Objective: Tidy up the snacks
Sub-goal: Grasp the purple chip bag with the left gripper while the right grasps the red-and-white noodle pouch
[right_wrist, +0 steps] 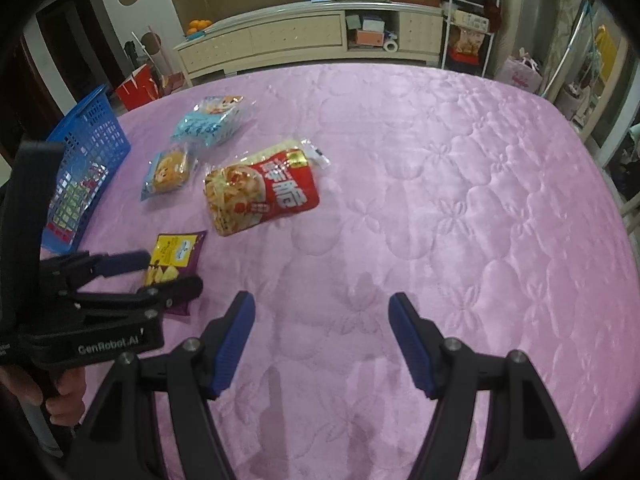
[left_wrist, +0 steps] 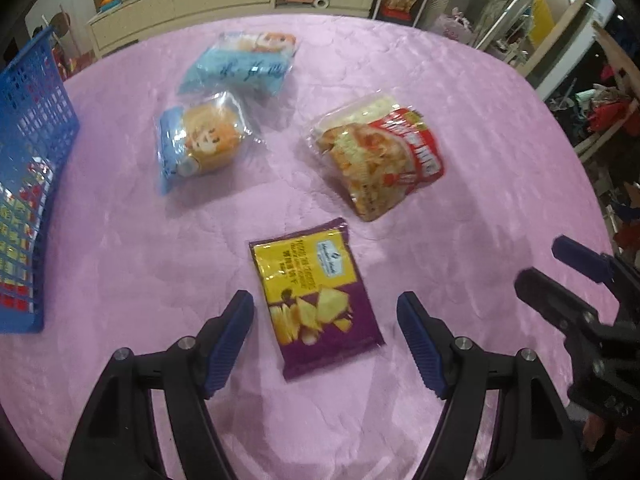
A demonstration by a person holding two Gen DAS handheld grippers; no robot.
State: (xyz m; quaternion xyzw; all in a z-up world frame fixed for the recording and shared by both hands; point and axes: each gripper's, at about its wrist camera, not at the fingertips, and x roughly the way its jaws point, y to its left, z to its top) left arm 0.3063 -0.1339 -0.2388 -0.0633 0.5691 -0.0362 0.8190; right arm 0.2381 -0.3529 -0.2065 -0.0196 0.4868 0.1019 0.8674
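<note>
A purple and yellow chip packet (left_wrist: 316,300) (right_wrist: 176,256) lies flat on the pink quilted cloth (left_wrist: 500,152). My left gripper (left_wrist: 325,302) (right_wrist: 170,272) hovers over it, open, one finger on each side and no pad touching. My right gripper (right_wrist: 320,302) (left_wrist: 542,260) is open over bare cloth to the right of the packet, with nothing between its fingers. Further back lie a red noodle-snack bag (left_wrist: 380,156) (right_wrist: 260,196), an orange and blue packet (left_wrist: 204,140) (right_wrist: 168,172) and a light blue packet (left_wrist: 244,64) (right_wrist: 212,122). A blue mesh basket (left_wrist: 32,160) (right_wrist: 88,148) stands at the left edge and holds some packets.
A person's hand (right_wrist: 60,400) grips the left gripper's handle. Beyond the table's far edge stand a cream cabinet (right_wrist: 300,40) and a white wire rack (right_wrist: 468,20). Clutter fills the floor to the right (left_wrist: 608,112). The right half of the cloth (right_wrist: 480,200) is bare.
</note>
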